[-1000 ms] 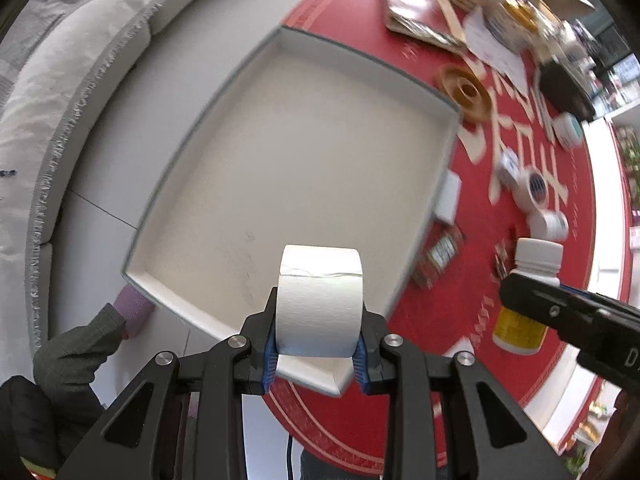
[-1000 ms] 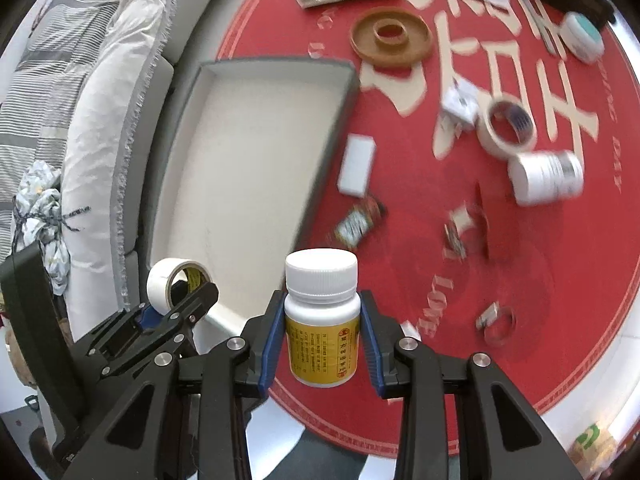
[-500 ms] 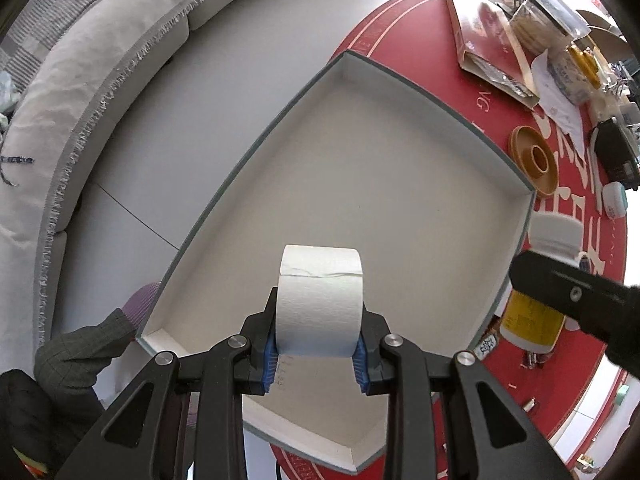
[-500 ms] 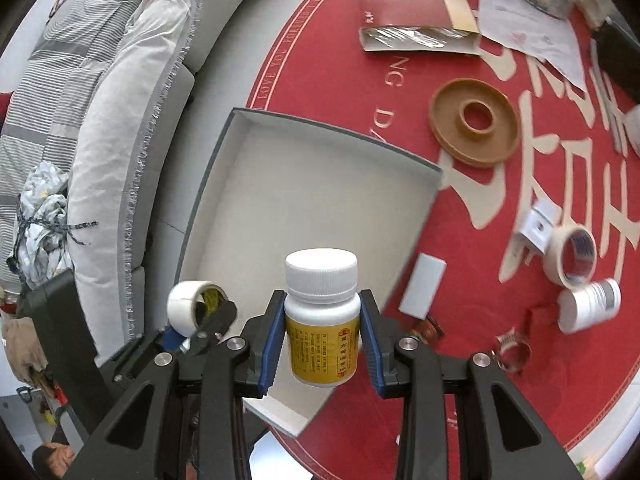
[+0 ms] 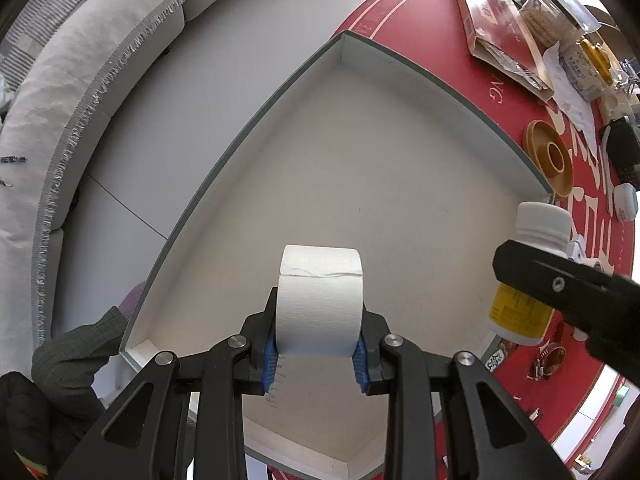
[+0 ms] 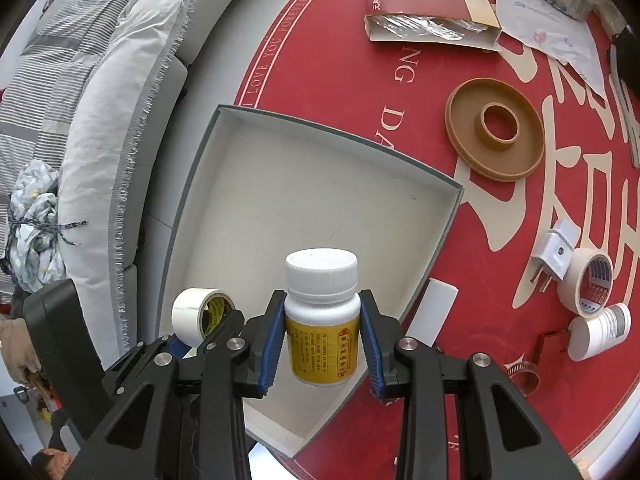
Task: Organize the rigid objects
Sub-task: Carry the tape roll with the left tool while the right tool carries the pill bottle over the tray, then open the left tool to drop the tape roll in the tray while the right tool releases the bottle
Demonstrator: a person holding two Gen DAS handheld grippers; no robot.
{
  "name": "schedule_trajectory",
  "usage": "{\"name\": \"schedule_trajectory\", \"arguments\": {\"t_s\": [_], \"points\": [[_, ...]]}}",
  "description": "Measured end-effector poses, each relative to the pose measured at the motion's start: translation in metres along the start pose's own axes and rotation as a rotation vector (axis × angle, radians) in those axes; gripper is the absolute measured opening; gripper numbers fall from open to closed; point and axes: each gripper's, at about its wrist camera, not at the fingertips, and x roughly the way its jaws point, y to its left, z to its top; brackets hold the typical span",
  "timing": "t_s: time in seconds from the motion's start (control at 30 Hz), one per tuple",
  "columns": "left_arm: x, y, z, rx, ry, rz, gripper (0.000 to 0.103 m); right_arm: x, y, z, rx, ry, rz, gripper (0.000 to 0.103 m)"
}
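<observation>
Compared with one second ago, both of your grippers are now over the grey-edged box, which fills much more of the left wrist view; before, the left one was at its near edge and the right one was still over the red round table. What you hold is the same in both hands.

Your left gripper pinches the white tape roll between its blue pads, and the roll hangs above the pale floor of the box, near its close corner. Your right gripper presses its pads on the two sides of the white bottle with the yellow label, cap away from the camera, above the near part of the box.

Only the right wrist view shows the open core of the tape roll, with dark printing inside, and also the things that lie on the table: the brown ring, the white plug, another tape roll, a white jar on its side and a flat white block just beside the box wall. Only the left wrist view shows a sleeve at the lower left, beside the box's corner.

Your left gripper looks almost straight down. Your right gripper is steeply tilted down, and its black finger crosses the bottle in the left view.
</observation>
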Motion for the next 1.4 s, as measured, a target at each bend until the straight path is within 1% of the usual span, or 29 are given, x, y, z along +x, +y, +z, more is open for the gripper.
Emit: {"name": "schedule_trajectory", "arguments": {"t_s": [0.23,0.27,0.57,0.6,0.67,0.7,0.73,0.77,0.8,0.83,0.87,0.93,1.03,1.13,1.23,1.3,1.4], "points": [[0.013,-0.004,0.0,-0.009,0.033,0.003,0.032,0.01,0.004,0.004,0.005,0.013,-0.006,0.037],[0.014,-0.004,0.0,-0.009,0.035,0.003,0.032,0.012,0.004,0.005,0.004,0.021,-0.019,0.037],[0.026,-0.008,0.003,-0.004,0.043,0.024,0.034,0.02,-0.003,0.009,0.014,0.018,-0.033,0.037],[0.025,-0.009,0.002,-0.002,0.039,0.025,0.036,0.02,-0.003,0.009,0.011,0.007,-0.042,0.037],[0.025,-0.011,0.003,0.006,0.033,0.035,0.055,0.021,-0.004,0.009,0.012,0.004,-0.044,0.038],[0.025,-0.011,0.003,0.006,0.028,0.037,0.074,0.022,-0.005,0.01,0.016,0.008,-0.039,0.042],[0.024,-0.011,0.003,0.003,0.021,0.035,0.085,0.022,-0.005,0.01,0.02,0.008,-0.033,0.062],[0.022,-0.01,0.004,-0.002,0.01,0.033,0.086,0.02,-0.005,0.01,0.023,-0.002,-0.011,0.082],[0.022,-0.009,0.005,-0.003,0.004,0.036,0.089,0.018,-0.007,0.01,0.024,-0.01,-0.009,0.083],[0.022,-0.009,0.006,-0.001,-0.001,0.047,0.097,0.016,-0.006,0.01,0.018,-0.016,-0.018,0.083],[0.023,-0.009,0.006,0.0,-0.008,0.059,0.101,0.014,-0.006,0.009,0.009,-0.018,-0.027,0.083],[0.022,-0.007,0.006,-0.003,-0.018,0.061,0.103,0.008,-0.008,0.007,0.007,-0.022,-0.036,0.083],[0.021,-0.005,0.002,-0.003,-0.004,0.062,0.103,-0.005,-0.018,0.002,0.021,-0.038,-0.061,0.084],[0.017,-0.005,-0.003,0.008,0.003,0.059,0.103,-0.017,-0.041,0.002,0.056,-0.061,-0.138,0.084],[0.013,-0.01,-0.009,0.023,0.012,0.044,0.103,-0.024,-0.075,0.016,0.127,-0.076,-0.238,0.084],[0.007,-0.012,-0.012,0.038,0.015,0.032,0.103,-0.025,-0.094,0.026,0.161,-0.079,-0.284,0.084],[0.001,-0.02,-0.015,0.065,0.013,0.016,0.103,-0.024,-0.112,0.039,0.184,-0.084,-0.314,0.084]]}}
